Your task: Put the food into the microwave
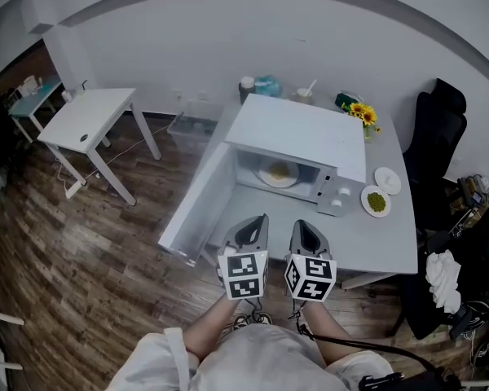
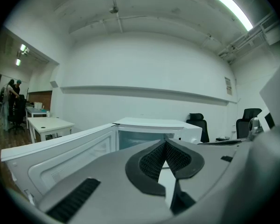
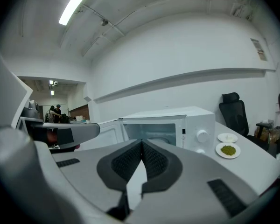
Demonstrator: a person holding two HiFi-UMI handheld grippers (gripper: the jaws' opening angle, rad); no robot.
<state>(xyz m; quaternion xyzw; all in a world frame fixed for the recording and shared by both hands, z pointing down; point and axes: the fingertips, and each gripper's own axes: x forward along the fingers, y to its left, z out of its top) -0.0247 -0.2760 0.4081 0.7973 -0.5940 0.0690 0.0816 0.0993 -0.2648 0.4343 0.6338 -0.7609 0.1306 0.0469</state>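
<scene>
My left hand-held gripper (image 1: pixel 257 222): jaws closed tip to tip, nothing between them. My right hand-held gripper (image 1: pixel 306 228): same, pinched closed and empty. I hold both side by side, near each other, at the near edge of the table (image 1: pixel 383 247), pointing to 12 o'clock. At 12 o'clock from them sits the microwave (image 1: pixel 297 129), with its door (image 1: pixel 197 202) swung wide open toward 9 o'clock. Inside the cavity I see a plate of pale yellow food (image 1: pixel 278 172) on the oven floor. At 2 o'clock from the right hand-held gripper, on the table just beside the microwave's knobs, is a plate of green food (image 1: pixel 376 201). A small white plate (image 1: pixel 387 180) lies close by at its 1 o'clock. Sunflowers (image 1: pixel 363 114) stand at the table's far side, 1 o'clock.
</scene>
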